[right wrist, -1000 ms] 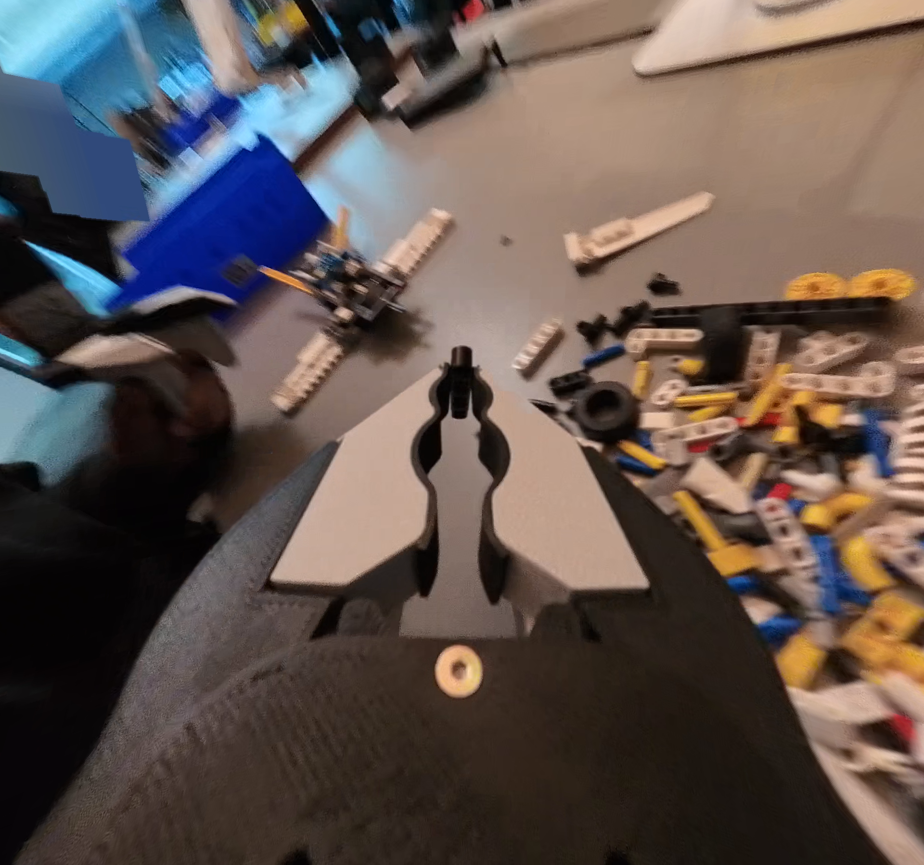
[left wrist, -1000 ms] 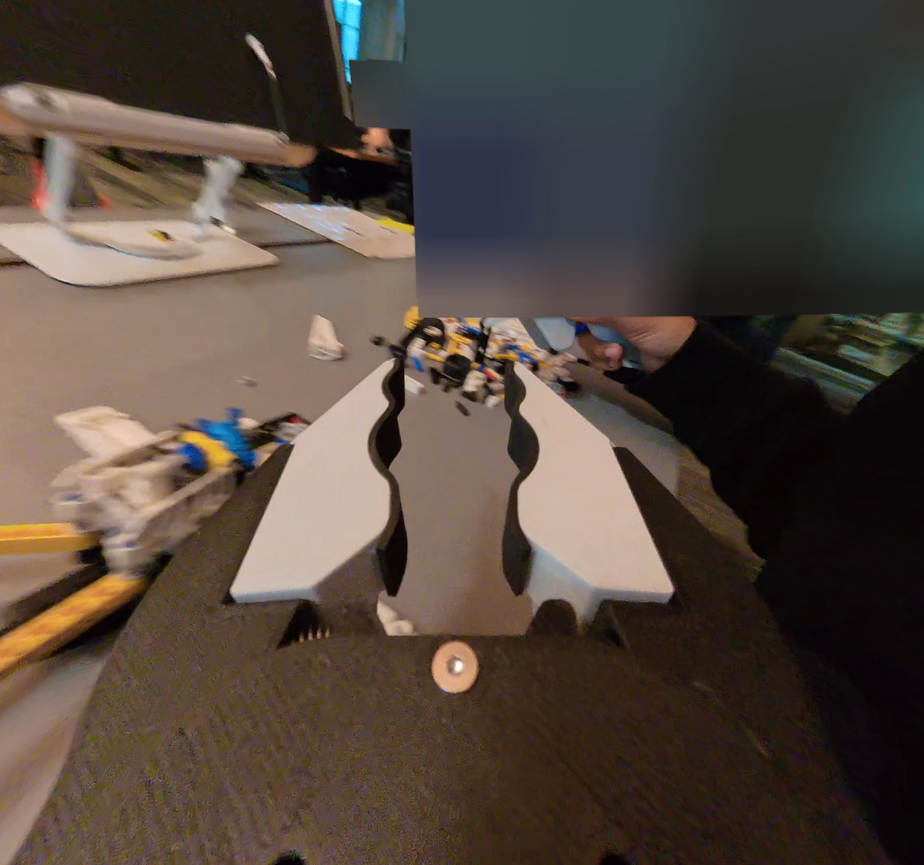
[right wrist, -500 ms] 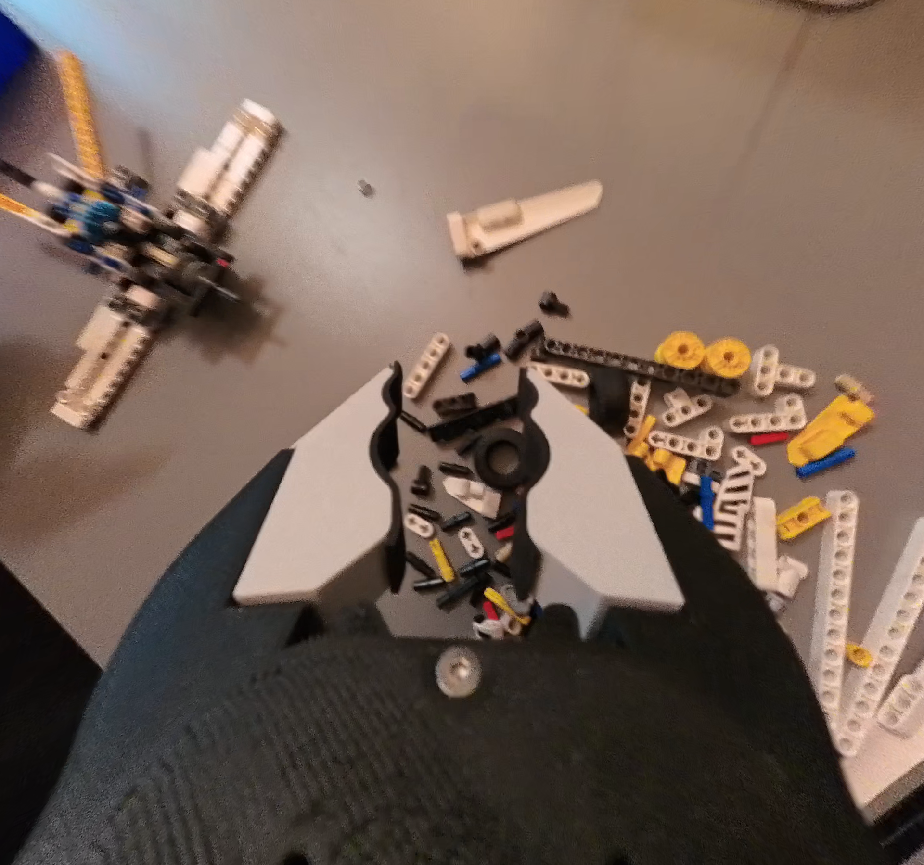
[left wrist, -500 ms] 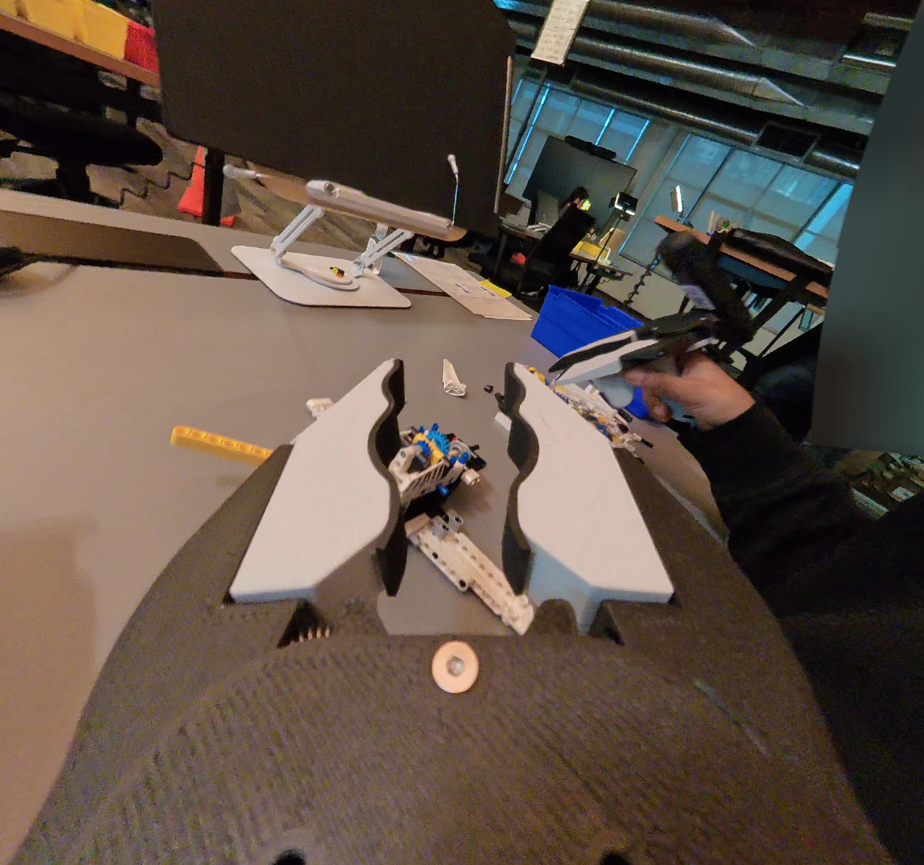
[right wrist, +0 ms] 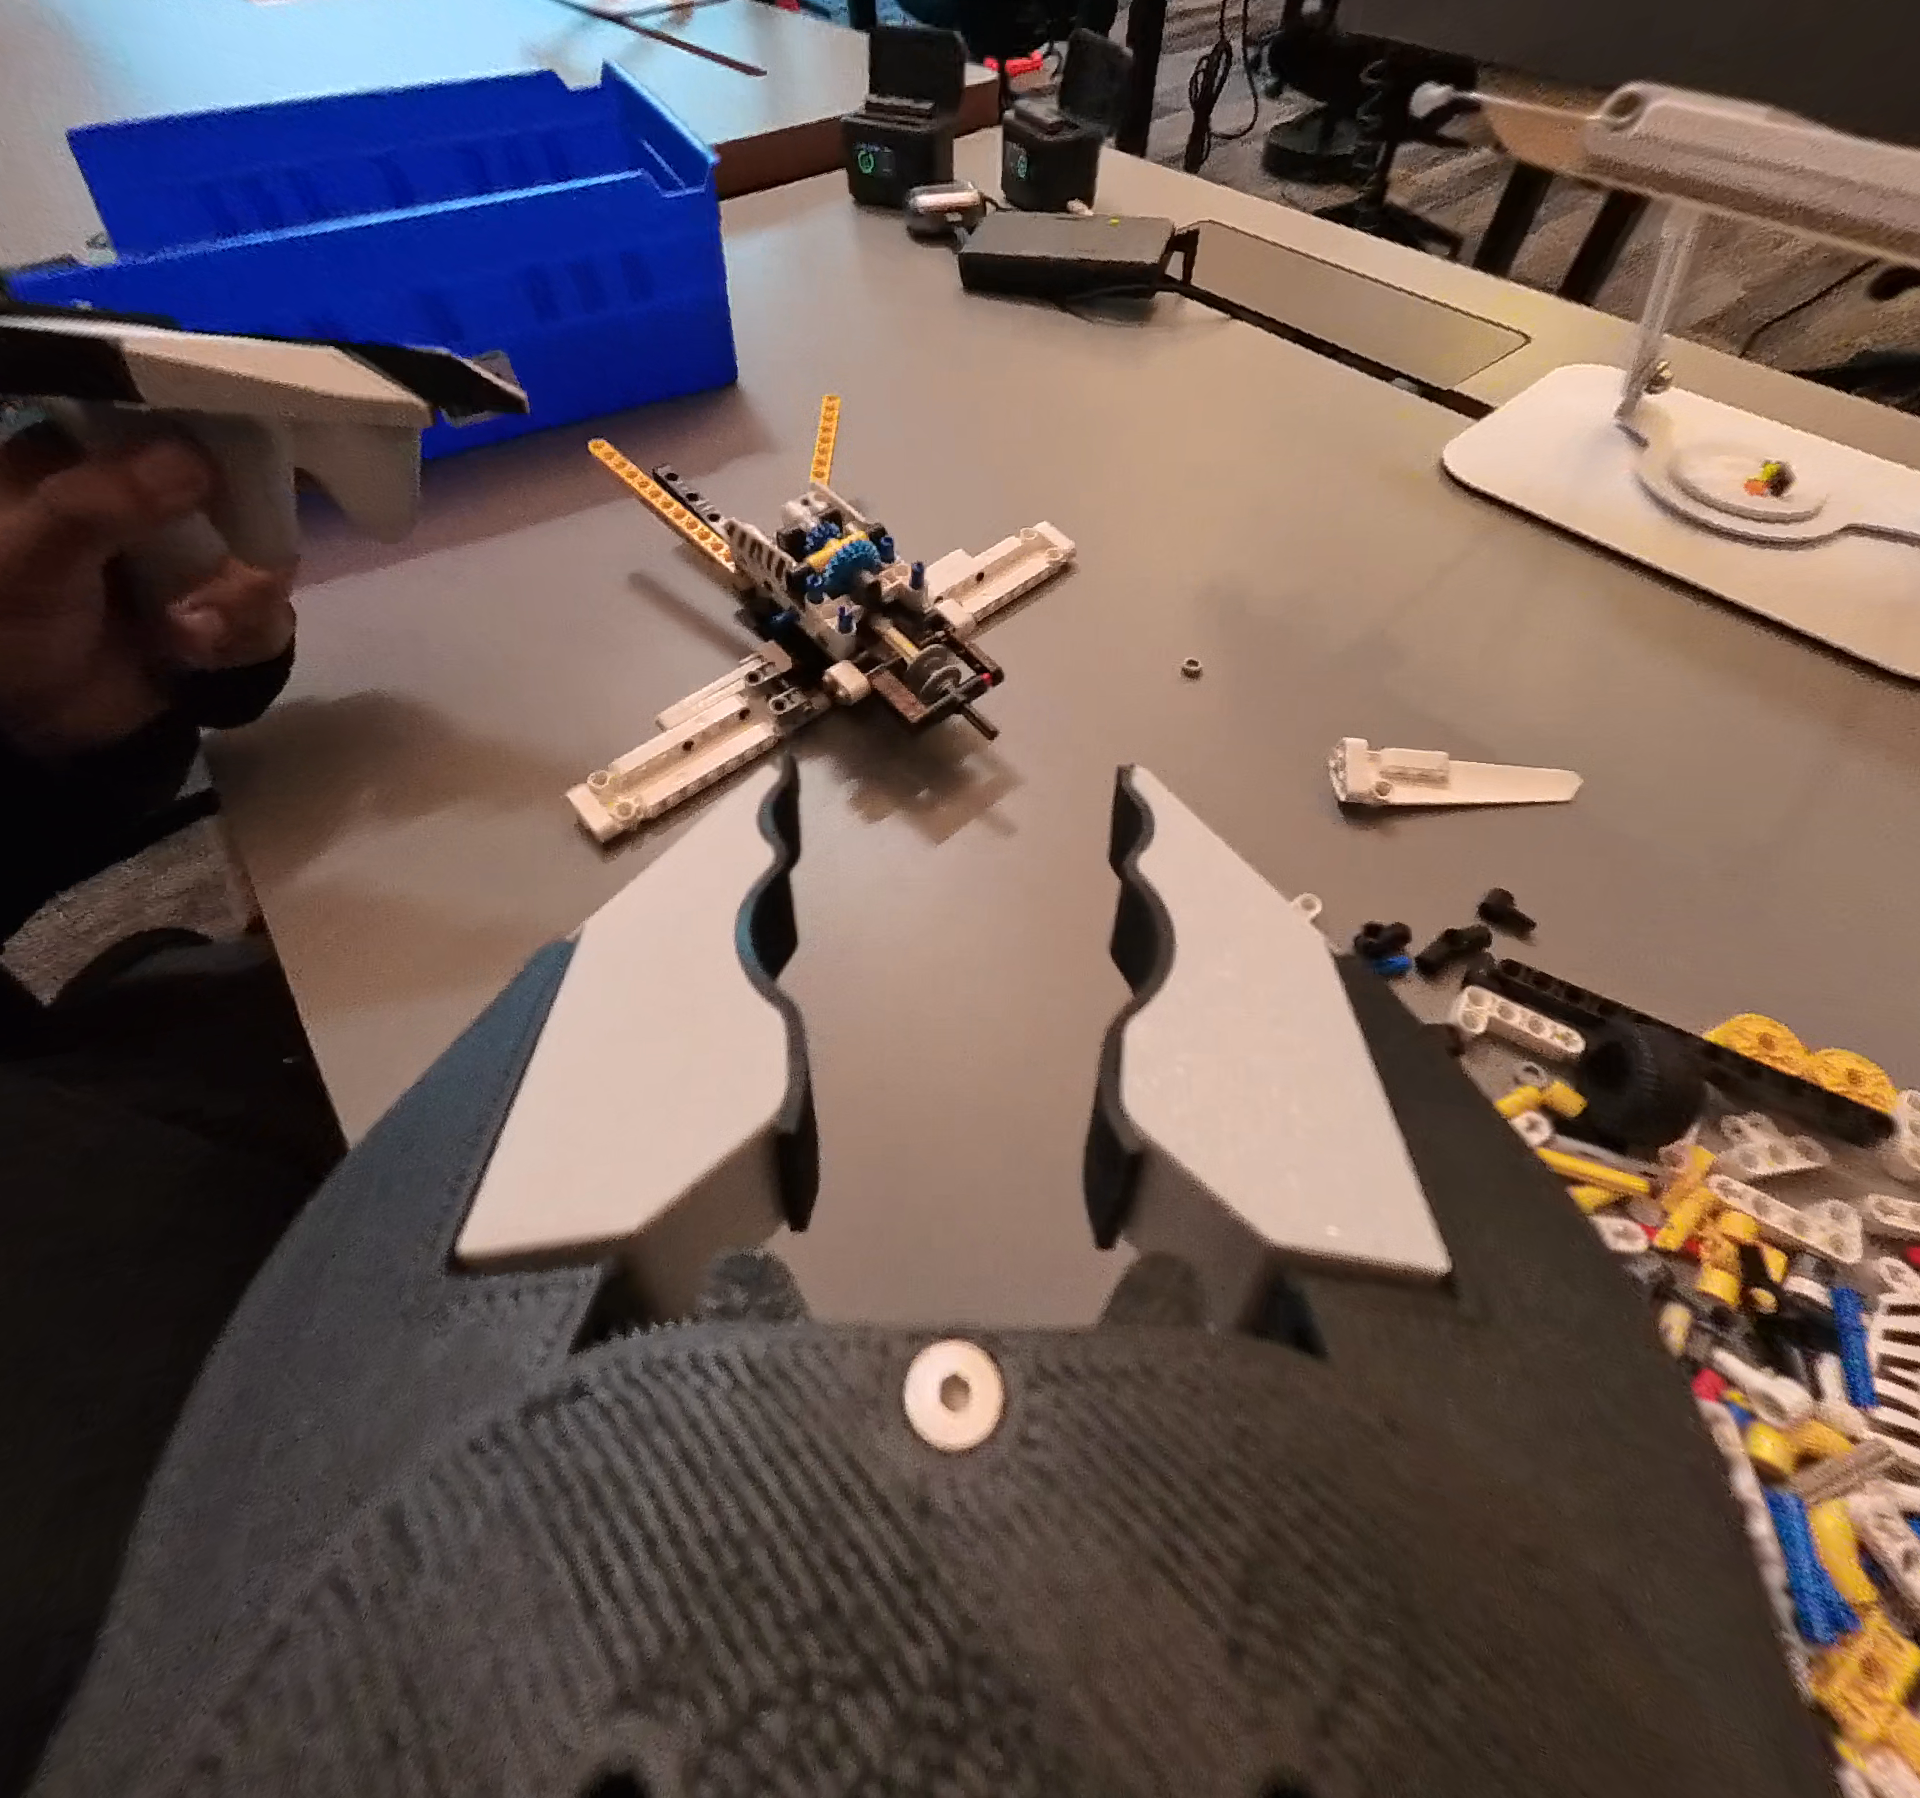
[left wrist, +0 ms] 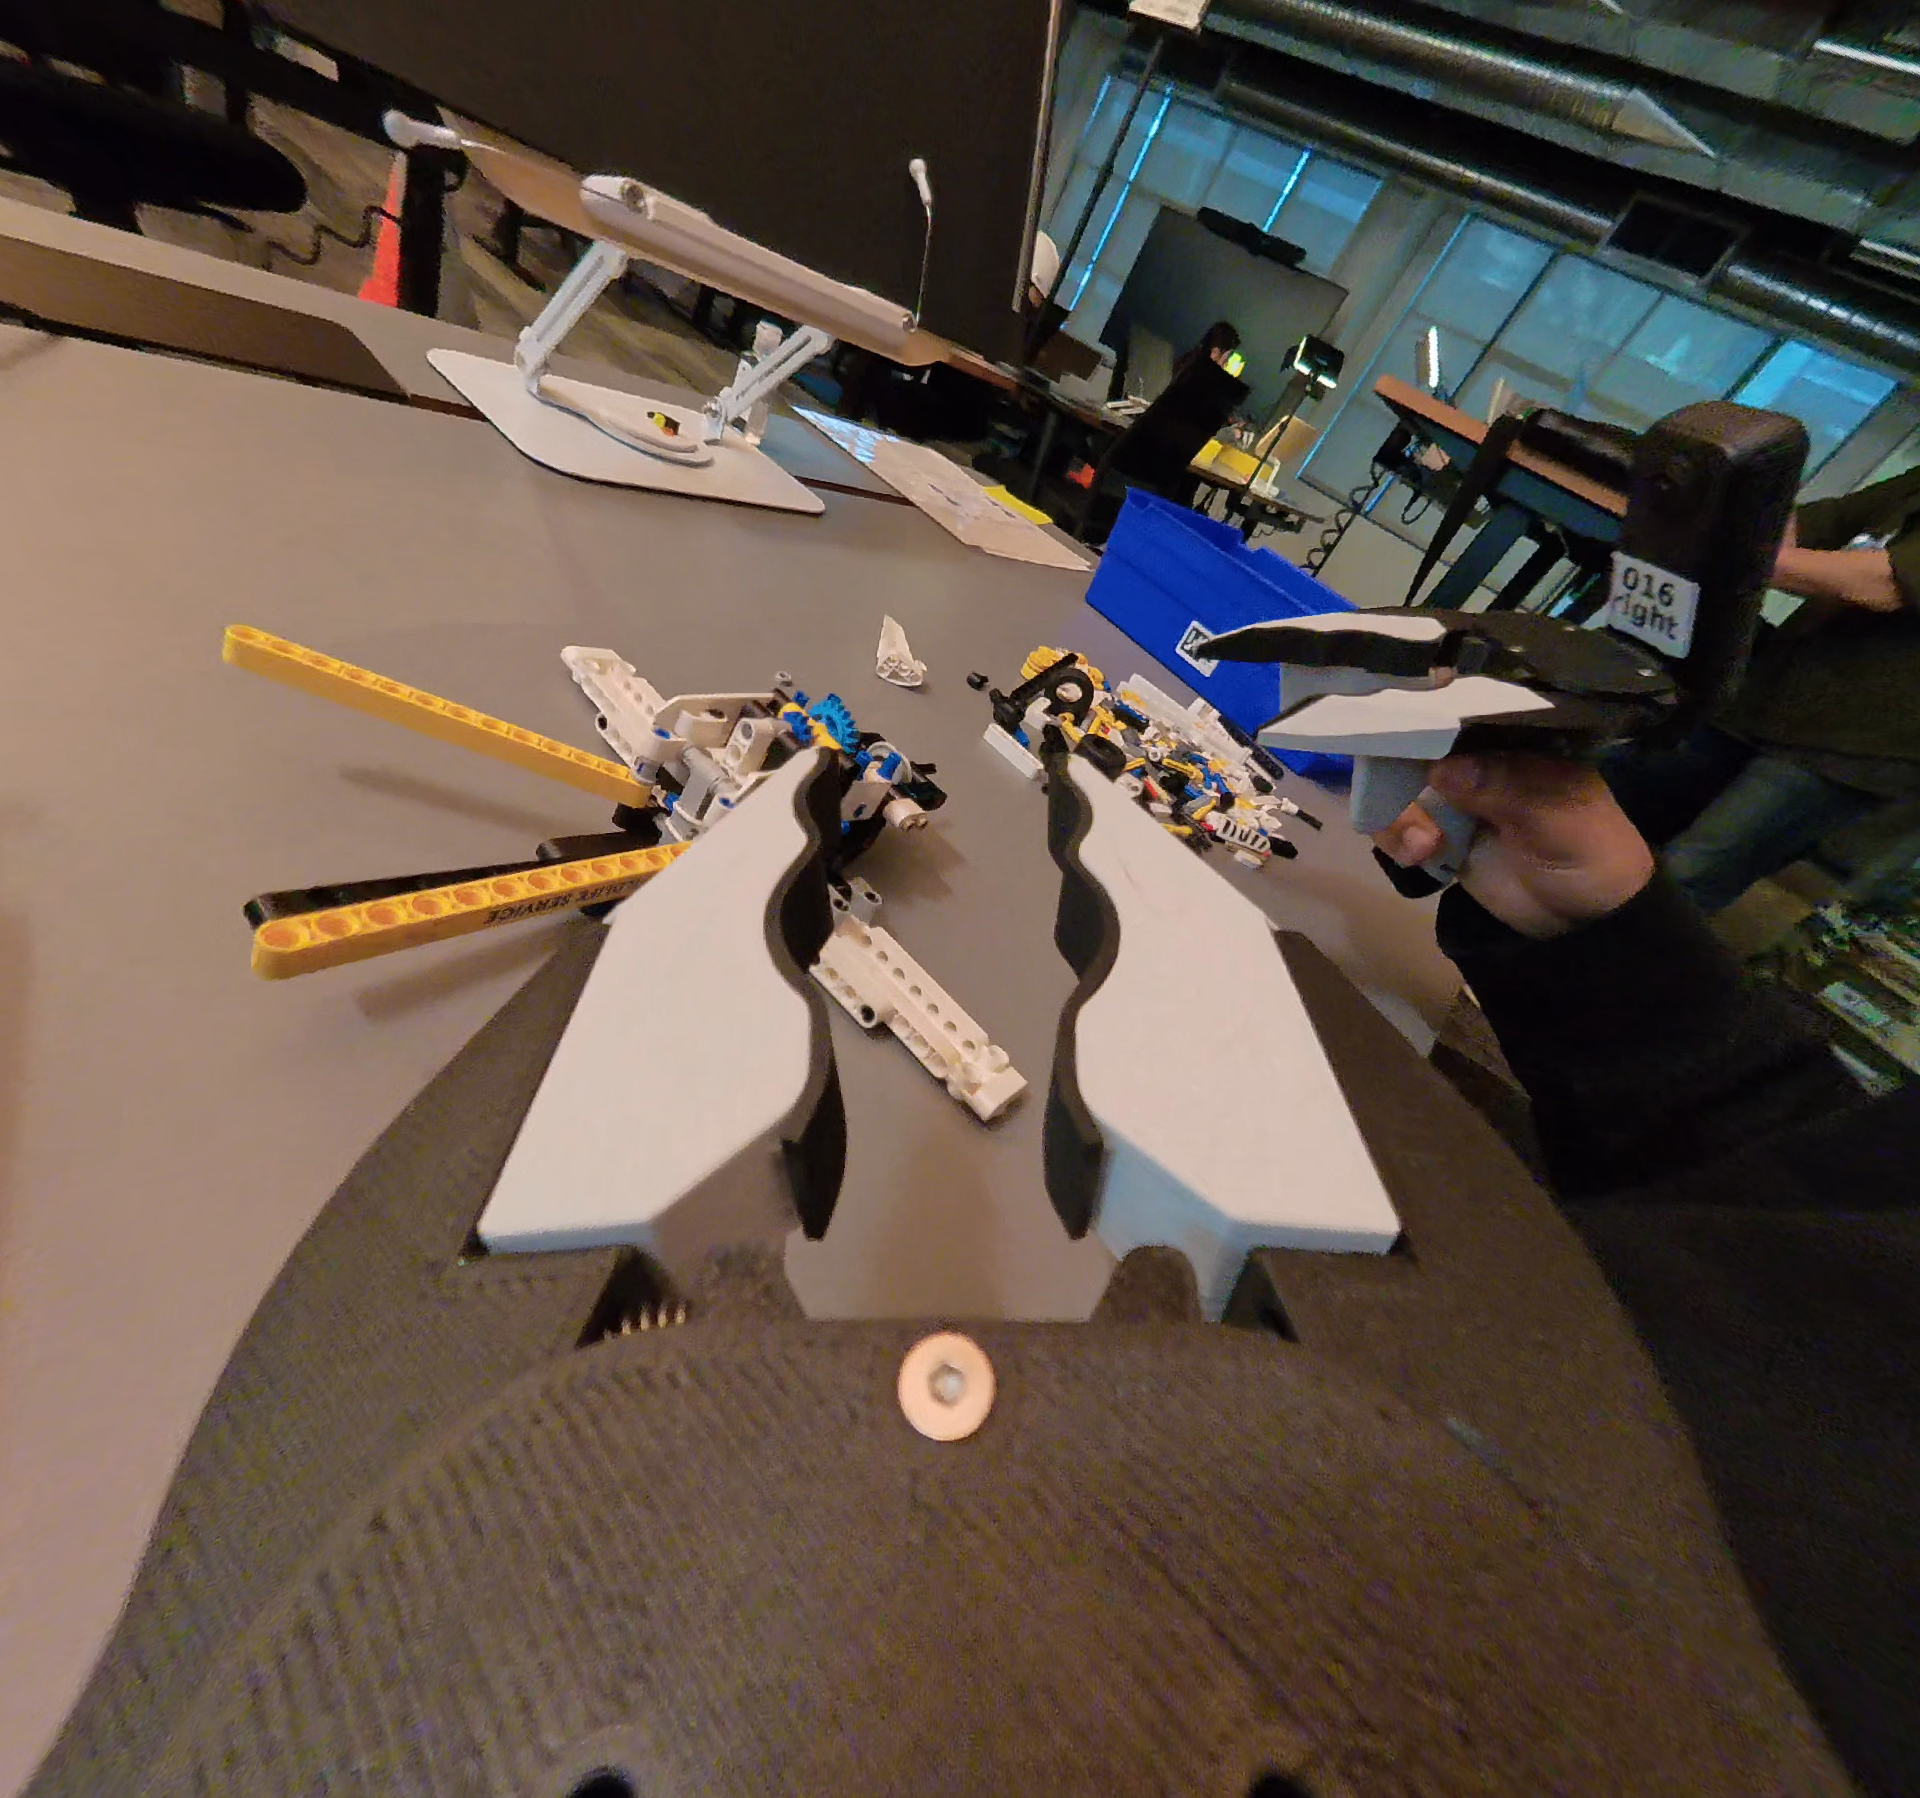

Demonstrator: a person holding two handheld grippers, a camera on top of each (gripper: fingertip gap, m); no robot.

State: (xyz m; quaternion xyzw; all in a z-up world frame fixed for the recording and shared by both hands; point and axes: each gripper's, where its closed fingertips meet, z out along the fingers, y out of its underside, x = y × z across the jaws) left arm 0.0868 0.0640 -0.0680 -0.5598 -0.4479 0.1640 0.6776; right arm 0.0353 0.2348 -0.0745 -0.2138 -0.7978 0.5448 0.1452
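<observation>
Low over a grey worktop (right wrist: 1195, 460), two hand-held grippers face each other across a small brick model. Held level, the left gripper (left wrist: 940, 772) has its fingers parted with nothing between them; its left fingertip (left wrist: 805, 782) sits in front of the model (left wrist: 769, 751), and whether it touches cannot be told. The model's one white beam (left wrist: 914, 1010) runs under the gap, and two yellow beams (left wrist: 436, 709) fan out to the left. A hand (left wrist: 1517, 844) in a dark sleeve holds the right gripper (right wrist: 951, 782) raised above the worktop, tilted down, fingers spread wide and bare, aimed at the model (right wrist: 842, 595) a little ahead of the tips. Just right of it lies one heap of loose bricks (right wrist: 1745, 1208), mostly yellow, white, blue and black. One white wing piece (right wrist: 1444, 777) lies apart, with one tiny ring (right wrist: 1193, 668) beyond it. One blue bin (right wrist: 416, 231) stands at the far edge, and one white stand (right wrist: 1683, 501) at the right.
</observation>
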